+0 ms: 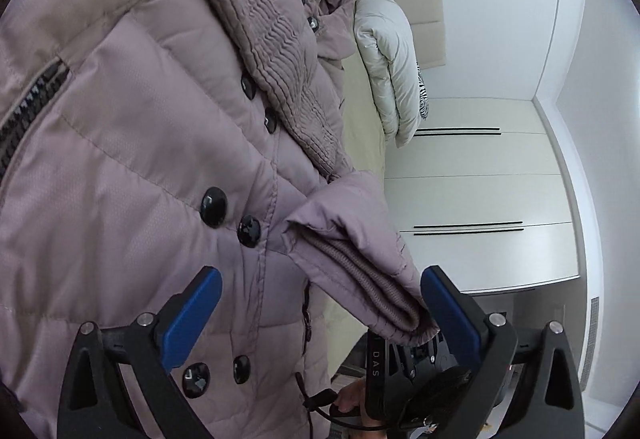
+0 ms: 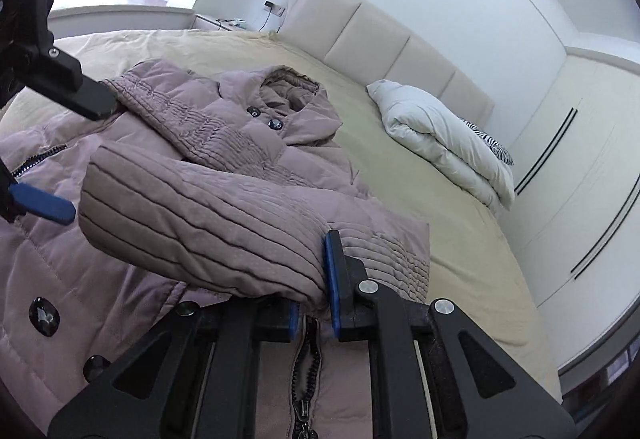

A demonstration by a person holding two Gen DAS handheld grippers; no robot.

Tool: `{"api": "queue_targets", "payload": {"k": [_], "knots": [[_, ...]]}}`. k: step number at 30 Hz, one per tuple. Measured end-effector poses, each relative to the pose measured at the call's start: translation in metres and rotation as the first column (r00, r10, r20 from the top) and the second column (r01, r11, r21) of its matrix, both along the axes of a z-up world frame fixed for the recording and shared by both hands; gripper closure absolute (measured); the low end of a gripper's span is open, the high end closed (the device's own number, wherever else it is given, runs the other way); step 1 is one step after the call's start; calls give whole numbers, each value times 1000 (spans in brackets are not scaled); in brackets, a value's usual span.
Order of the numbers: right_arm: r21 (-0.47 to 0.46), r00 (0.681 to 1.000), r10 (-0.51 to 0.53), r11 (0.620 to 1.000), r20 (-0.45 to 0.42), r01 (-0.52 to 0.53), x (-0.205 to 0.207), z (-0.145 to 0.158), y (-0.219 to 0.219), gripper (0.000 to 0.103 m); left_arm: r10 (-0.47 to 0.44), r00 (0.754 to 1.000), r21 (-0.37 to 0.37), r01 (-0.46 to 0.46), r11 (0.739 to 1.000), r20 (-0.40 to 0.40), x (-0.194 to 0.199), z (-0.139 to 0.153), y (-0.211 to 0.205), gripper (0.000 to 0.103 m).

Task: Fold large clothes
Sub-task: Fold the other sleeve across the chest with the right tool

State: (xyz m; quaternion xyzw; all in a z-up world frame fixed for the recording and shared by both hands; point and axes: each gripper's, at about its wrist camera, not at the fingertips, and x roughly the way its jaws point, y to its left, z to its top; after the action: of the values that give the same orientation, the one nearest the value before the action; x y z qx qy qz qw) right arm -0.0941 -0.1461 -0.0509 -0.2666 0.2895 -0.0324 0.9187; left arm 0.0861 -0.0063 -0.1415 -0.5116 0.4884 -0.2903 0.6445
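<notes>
Quilted mauve puffer coat (image 2: pixel 168 239) being spread on beige bed (image 2: pixel 460 239), near foot edge. Ribbed sleeve (image 2: pixel 208 223) being pinched by right gripper (image 2: pixel 316 303), fingers nearly closed. Left gripper (image 1: pixel 320 319) fingers gaping wide, nothing being gripped.

Probably a home bedroom: bed (image 2: pixel 400 175), padded headboard (image 2: pixel 384 43), wardrobe (image 2: pixel 592 175).
</notes>
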Motion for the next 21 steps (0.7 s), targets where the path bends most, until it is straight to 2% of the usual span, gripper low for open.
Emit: {"api": "queue_targets", "payload": {"k": [3, 6, 8, 9, 10, 12, 13, 16, 18, 19, 20, 21], "knots": [[2, 1000, 6, 1000, 11, -6, 1, 4, -1, 92, -8, 1000, -51, 7, 999, -12, 2, 2, -5, 1], [5, 1000, 21, 1000, 10, -21, -2, 5, 4, 92, -11, 1000, -71, 9, 997, -20, 7, 1, -7, 1], [4, 999, 34, 999, 3, -34, 0, 2, 9, 92, -2, 999, -116, -3, 993, -44, 11, -5, -6, 5], [4, 999, 41, 999, -1, -41, 1, 0, 12, 92, -4, 998, -135, -4, 991, -58, 14, -9, -7, 15], [3, 999, 46, 999, -3, -46, 1, -2, 15, 92, -27, 998, -155, 19, 988, -53, 18, -9, -10, 39], [-2, 998, 55, 998, -5, -55, -1, -6, 19, 92, -71, 997, -123, 67, 990, -27, 24, -5, -15, 63], [-3, 998, 56, 998, -7, -56, -1, -8, 20, 92, -75, 997, -112, 72, 991, -15, 27, -2, -15, 71], [11, 998, 54, 998, -17, -54, 2, -14, 20, 89, -66, 997, -59, 68, 996, 29, 44, 16, -4, 82], [23, 995, 87, 996, -45, -86, 2, -19, 20, 76, -35, 995, 16, 34, 999, 94, 63, 40, 13, 83], [28, 994, 99, 995, -41, -98, -1, -19, 21, 72, -21, 991, 61, 13, 998, 132, 73, 53, 23, 83], [30, 994, 103, 994, -26, -102, -4, -19, 20, 59, -8, 985, 101, -9, 995, 170, 85, 68, 35, 83], [40, 994, 105, 994, -13, -105, -6, -20, 18, 37, 0, 978, 143, -31, 989, 208, 97, 82, 47, 83]]}}
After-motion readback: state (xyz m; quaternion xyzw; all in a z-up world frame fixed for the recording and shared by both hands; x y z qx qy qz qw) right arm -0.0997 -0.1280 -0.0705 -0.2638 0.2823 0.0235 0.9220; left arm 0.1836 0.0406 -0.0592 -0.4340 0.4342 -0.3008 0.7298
